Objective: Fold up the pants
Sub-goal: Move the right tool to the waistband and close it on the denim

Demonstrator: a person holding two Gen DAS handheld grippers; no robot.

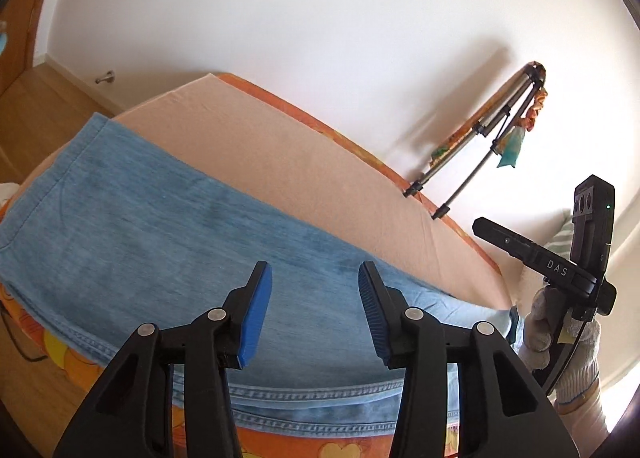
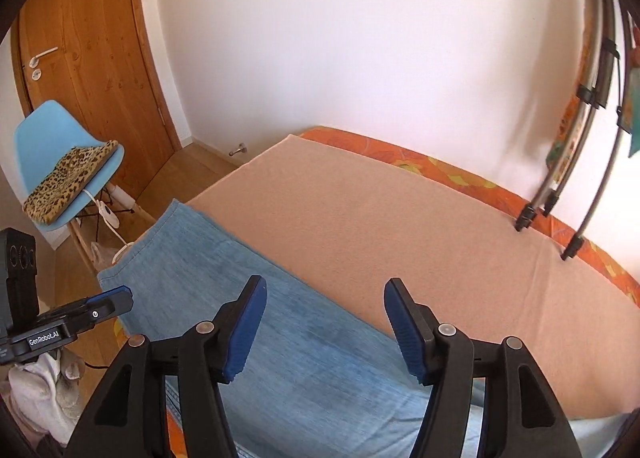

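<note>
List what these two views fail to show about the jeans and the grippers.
- Jeans: near hem in the left wrist view hidden behind the left gripper.
- Jeans' near end in the right wrist view covered by the right gripper and cut by the bottom edge.
- How many layers the jeans are folded into: only the top layer shows.
- Tripod top: cut off by the right wrist frame's edge.

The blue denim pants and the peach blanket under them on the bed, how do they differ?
The blue denim pants are a narrow folded strip along the bed's near edge, with visible stitched seams; the peach blanket is plain and spreads over most of the bed. The pants lie on top; the blanket lies beneath. Both lie flat and smooth, and neither gripper touches them.
</note>
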